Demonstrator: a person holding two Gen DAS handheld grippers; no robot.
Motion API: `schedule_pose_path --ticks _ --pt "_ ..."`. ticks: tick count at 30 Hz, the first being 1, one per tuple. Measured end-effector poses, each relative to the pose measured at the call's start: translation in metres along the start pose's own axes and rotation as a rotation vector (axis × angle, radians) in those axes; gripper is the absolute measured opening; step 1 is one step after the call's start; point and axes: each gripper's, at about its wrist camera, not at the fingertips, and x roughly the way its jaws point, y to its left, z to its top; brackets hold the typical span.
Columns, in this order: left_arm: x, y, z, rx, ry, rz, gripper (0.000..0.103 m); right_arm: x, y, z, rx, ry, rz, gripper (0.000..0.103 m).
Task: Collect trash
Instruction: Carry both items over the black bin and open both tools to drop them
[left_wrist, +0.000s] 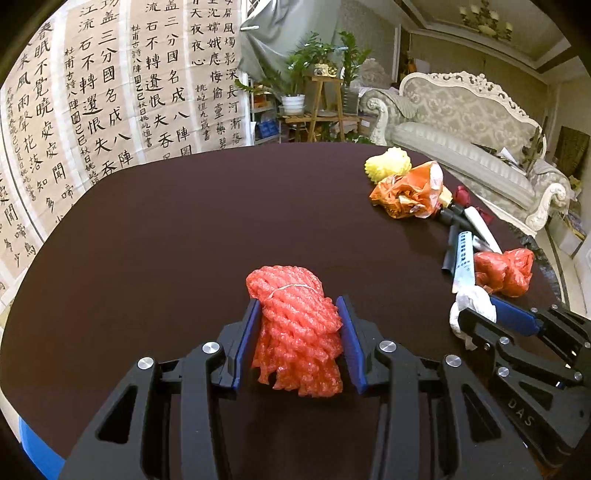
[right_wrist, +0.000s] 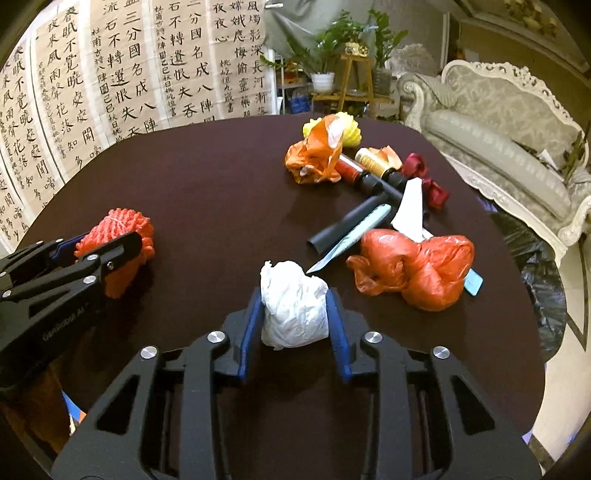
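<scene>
My left gripper (left_wrist: 300, 308) is shut on a bundle of red foam netting (left_wrist: 295, 325), its blue pads pressing both sides. The same red netting (right_wrist: 118, 236) shows at the left of the right wrist view, in the left gripper (right_wrist: 99, 245). My right gripper (right_wrist: 295, 299) holds a crumpled white paper wad (right_wrist: 293, 306) between its blue pads, which touch both sides of it. In the left wrist view the right gripper (left_wrist: 476, 314) sits at the right with the white wad (left_wrist: 471, 301) at its tips. Both hover just above the dark brown table (left_wrist: 184, 229).
More trash lies at the table's far right: an orange plastic bag (right_wrist: 317, 155), a yellow foam net (right_wrist: 349, 129), a red plastic bag (right_wrist: 417, 269), dark tubes and a pen (right_wrist: 351, 225), thread spools (right_wrist: 376, 162), a red ribbon (right_wrist: 424, 177). A black bag (right_wrist: 535, 266) hangs beyond the right edge.
</scene>
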Motion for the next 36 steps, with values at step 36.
schedule_pose_path --ticks 36 --pt "0.017 -0.195 0.068 0.222 -0.104 -0.245 0.042 -0.045 -0.209 0.005 0.324 -0.180 -0.355 0.029"
